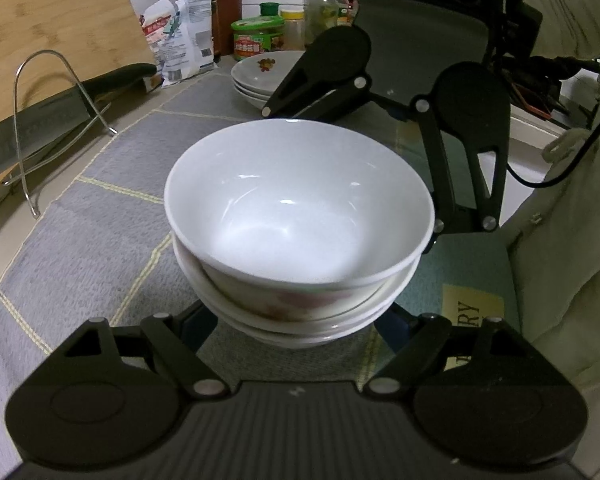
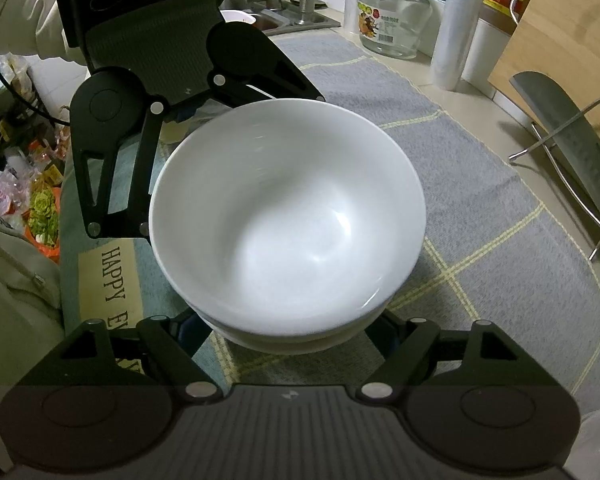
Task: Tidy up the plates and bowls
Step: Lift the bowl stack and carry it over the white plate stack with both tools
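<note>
Grey checked cloth [image 1: 112,184] covers a kitchen counter crowded at the back with jars, bottles and packets, a knife in a wire rack [image 1: 32,128] off to one side. On the cloth, mid-counter, stands the bowl stack [image 1: 300,216]: white bowls nested, the top one clean and empty, its rim slightly off-centre over the ones below. A plate stack [image 1: 264,76] sits well behind it, near the jars. Both tools flank the bowls from opposite sides. The left gripper [image 1: 296,320] has its fingers drawn in against the lower bowls of the stack, pinching them from either side; the right gripper [image 2: 296,322] does the same from the far side, fingers closed on the base of the pile, their tips hidden under the bowls' curve. The step in hand looks like a two-handed lift or shift of the whole stack. To do it well, both grips should stay low, under the widest swell of the bottom bowls, so the load rests on the fingers rather than slipping between them. The hands should rise together and level, since the loose top bowl could slide or chatter if one side leads. Glazed ware is slick, so a slow move and a gentle set-down suit it best.
</note>
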Tool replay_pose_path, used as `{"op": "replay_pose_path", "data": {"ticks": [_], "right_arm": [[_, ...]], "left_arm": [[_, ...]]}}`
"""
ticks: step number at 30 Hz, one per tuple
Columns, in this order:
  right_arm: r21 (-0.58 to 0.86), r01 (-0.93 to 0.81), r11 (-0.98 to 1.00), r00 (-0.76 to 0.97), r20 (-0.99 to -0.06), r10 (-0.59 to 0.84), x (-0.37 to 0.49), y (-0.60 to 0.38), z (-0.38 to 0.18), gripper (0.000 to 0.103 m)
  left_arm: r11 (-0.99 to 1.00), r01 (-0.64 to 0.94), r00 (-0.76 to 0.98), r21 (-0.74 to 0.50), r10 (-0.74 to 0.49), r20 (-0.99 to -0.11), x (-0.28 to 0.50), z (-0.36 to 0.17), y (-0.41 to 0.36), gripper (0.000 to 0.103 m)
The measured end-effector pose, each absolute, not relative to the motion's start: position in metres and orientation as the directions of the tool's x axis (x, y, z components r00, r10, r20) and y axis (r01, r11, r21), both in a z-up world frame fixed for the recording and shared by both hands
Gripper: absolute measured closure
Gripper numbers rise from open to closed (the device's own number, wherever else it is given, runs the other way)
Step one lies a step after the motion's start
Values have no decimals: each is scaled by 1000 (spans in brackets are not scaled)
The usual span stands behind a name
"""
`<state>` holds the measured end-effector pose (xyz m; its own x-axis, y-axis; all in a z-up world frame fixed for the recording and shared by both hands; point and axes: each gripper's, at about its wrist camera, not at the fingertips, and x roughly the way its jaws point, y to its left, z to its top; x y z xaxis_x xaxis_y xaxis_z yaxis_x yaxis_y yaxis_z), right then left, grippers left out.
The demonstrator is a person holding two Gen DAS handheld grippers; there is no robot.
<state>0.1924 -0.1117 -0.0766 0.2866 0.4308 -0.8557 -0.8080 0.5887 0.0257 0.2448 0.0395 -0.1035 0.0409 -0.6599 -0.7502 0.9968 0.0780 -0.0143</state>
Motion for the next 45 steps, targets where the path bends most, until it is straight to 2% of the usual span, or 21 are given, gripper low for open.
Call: {"op": "replay_pose_path", "data": {"ticks": [26,45], "right_arm": [[32,-849,528,268,-835,481,180,-129,-66,19],[-28,-855,519,302,-839,453,169,-224,-26,19]], "left_arm": [[170,985,132,31,-624,-770,220,-87,20,19],[184,981,175,67,-668,-723,198,-58,-71,19]]}}
